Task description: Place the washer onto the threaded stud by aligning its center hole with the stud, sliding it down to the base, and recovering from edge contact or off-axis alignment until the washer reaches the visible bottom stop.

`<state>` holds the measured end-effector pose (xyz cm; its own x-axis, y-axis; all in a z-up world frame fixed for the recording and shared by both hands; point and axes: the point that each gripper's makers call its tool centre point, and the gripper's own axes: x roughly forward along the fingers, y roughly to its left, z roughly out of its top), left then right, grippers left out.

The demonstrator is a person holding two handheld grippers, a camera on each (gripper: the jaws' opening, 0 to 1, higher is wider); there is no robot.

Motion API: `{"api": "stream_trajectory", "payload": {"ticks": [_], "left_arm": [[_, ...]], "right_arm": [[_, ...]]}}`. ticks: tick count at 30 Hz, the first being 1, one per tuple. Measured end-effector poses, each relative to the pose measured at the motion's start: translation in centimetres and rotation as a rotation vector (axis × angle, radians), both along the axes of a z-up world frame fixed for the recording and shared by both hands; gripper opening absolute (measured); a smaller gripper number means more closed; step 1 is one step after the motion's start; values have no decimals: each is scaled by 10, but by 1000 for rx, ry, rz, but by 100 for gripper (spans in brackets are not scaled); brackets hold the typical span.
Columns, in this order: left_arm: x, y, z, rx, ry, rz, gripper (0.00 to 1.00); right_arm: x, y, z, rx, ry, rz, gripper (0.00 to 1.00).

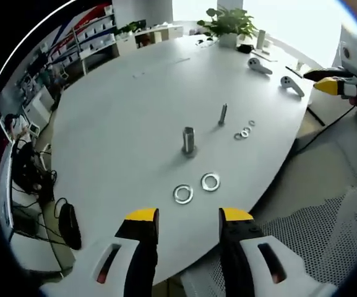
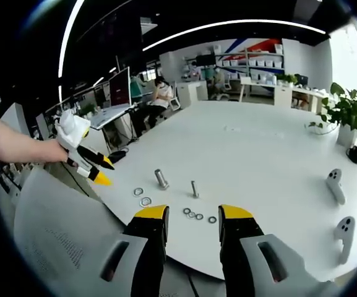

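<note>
Left gripper (image 1: 189,218): jaws stood wide apart and empty, held at the table's near edge.
Large washers (image 1: 183,193): two lay flat on the table (image 1: 129,111), just ahead of the left jaws and on the near side of the stud.
Stud (image 1: 188,140): stood upright beyond those washers, its long axis vertical, so a washer would have had to be lifted and lowered over it.
Bolt (image 1: 223,114): upright past the stud, three small washers (image 1: 244,132) beside it.
Right gripper (image 2: 192,218): jaws parted, nothing held, at the table's other edge.
Nearer hand: judging by the views, the left.
</note>
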<state>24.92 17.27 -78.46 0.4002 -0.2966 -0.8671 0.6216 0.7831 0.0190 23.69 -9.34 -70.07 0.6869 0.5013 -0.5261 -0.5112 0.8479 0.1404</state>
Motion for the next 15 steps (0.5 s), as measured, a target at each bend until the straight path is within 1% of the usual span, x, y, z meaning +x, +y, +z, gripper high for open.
{"api": "stream_trajectory", "payload": {"ticks": [2,7,11,14,15], "left_arm": [[5,-3,-6,-6,12,-6,37],[13,-4,-25,28,58,-35,37],[16,-7,-35,42,89,-47,38],[20,-5,-45,83,110,-77,38],[21,-5,-46,86,116,-77,38]], "right_arm": [[0,1,-1,-6,2,5,34],[-1,0,-2,-12,4,7,34],[0,0,-1,-11,2,5,34],[-1,0,-3,-12,8,8,34],[-1,1,-3,-13,7,9,34]]}}
